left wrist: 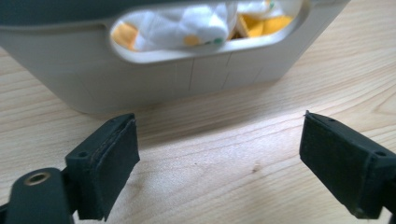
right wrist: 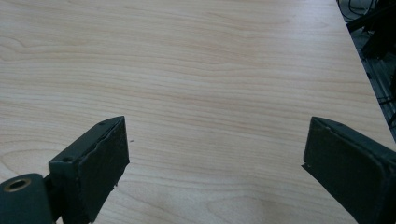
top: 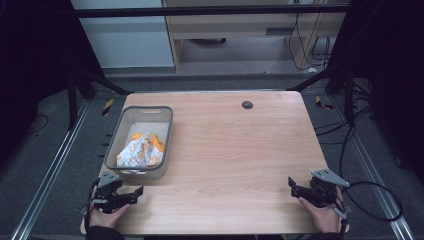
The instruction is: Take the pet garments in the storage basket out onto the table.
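Bin [top: 141, 142] w/ crumpled cloth [top: 141, 151] sat just ahead of left gripper [top: 131, 196], long axis running away from person; right gripper [top: 295, 188] well apart. Both jaw pairs were spread, empty; left nearer.

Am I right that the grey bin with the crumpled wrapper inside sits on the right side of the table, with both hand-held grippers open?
Not quite: the grey bin holding the crumpled wrapper sits on the table's left side, as the high view shows. Both hand-held grippers are open.
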### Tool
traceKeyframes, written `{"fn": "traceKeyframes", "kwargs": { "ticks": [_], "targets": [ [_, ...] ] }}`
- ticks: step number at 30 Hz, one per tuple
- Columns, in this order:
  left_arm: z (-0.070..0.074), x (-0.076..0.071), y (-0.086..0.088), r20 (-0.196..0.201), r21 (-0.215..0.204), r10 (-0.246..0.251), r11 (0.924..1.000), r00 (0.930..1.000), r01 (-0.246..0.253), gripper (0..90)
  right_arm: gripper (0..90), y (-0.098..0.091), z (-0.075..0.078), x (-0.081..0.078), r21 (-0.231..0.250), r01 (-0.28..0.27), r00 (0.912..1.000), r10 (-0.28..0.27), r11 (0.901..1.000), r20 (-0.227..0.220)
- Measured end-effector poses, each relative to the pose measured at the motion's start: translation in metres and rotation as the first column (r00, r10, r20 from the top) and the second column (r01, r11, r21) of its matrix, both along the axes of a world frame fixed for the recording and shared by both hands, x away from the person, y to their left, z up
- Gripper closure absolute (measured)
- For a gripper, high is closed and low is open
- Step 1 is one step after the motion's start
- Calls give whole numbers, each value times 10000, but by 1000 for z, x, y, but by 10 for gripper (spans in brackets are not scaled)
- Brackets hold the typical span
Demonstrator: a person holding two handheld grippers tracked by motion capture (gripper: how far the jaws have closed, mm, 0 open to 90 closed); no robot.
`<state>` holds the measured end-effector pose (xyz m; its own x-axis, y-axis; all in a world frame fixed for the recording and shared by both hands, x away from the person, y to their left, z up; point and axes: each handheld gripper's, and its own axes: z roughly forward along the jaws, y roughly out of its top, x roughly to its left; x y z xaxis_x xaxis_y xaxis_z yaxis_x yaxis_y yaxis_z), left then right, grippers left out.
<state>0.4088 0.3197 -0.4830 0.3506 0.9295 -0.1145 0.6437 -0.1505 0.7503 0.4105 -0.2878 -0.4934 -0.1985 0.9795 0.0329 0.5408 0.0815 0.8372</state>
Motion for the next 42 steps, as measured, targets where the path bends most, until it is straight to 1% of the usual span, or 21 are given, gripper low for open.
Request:
{"fn": "traceKeyframes", "kwargs": {
  "ticks": [2,4,5,9,12,15,17,19,20,22,27,29,33,37,39,42],
  "targets": [
    [2,-1,0,52,-72,30,10000,10000,-30,118,68,-1,-2,0,-83,29,9999,-30,10000,-98],
    [5,-4,1,207,-162,88,9998,9997,-85,120,70,-1,-3,0,-119,0,9999,-2,9999,-125],
    [8,-6,1,362,-247,128,9996,9993,-119,125,77,0,-3,0,-191,-79,9999,77,9998,-99],
    [11,-8,2,515,-269,272,9993,9983,-258,129,82,3,-2,0,-190,-201,9998,200,9996,-79],
    [14,-8,3,647,-413,323,9987,9974,-296,129,84,6,-3,0,-315,-346,9993,342,9989,-121],
    [17,-10,3,773,-456,373,9984,9963,-338,129,84,7,-3,1,-405,-395,9992,391,9984,-98],
    [20,-12,3,860,-461,375,9984,9956,-336,137,82,8,-3,0,-349,-414,9991,411,9985,-99],
    [25,-13,3,1075,-498,419,9981,9933,-367,147,80,8,-3,0,-414,-462,9989,460,9981,-42],
    [25,-13,3,1075,-498,419,9981,9933,-367,147,80,8,-3,0,-414,-462,9989,460,9981,-42],
    [28,-15,2,1240,-443,442,9983,9913,-389,150,80,8,-3,0,-388,-464,9989,461,9982,-89],
    [32,-16,2,1261,-481,464,9980,9909,-406,151,79,8,-3,0,-390,-502,9987,502,9980,-14],
    [35,-17,2,1335,-478,514,9978,9897,-454,152,79,8,-3,0,-379,-504,9987,504,9980,-21],
    [42,-19,3,1461,-628,590,9968,9875,-502,154,79,9,-3,0,-439,-550,9985,548,9975,-44],
    [48,-18,4,1586,-664,584,9966,9856,-484,155,77,10,-2,0,-429,-656,9978,657,9969,18],
    [51,-18,5,1671,-685,622,9963,9840,-513,157,77,11,-2,0,-336,-638,9980,639,9974,21],
    [56,-18,4,1736,-773,574,9960,9831,-445,160,77,11,-2,0,-346,-647,9979,649,9973,39]
  ]
}}
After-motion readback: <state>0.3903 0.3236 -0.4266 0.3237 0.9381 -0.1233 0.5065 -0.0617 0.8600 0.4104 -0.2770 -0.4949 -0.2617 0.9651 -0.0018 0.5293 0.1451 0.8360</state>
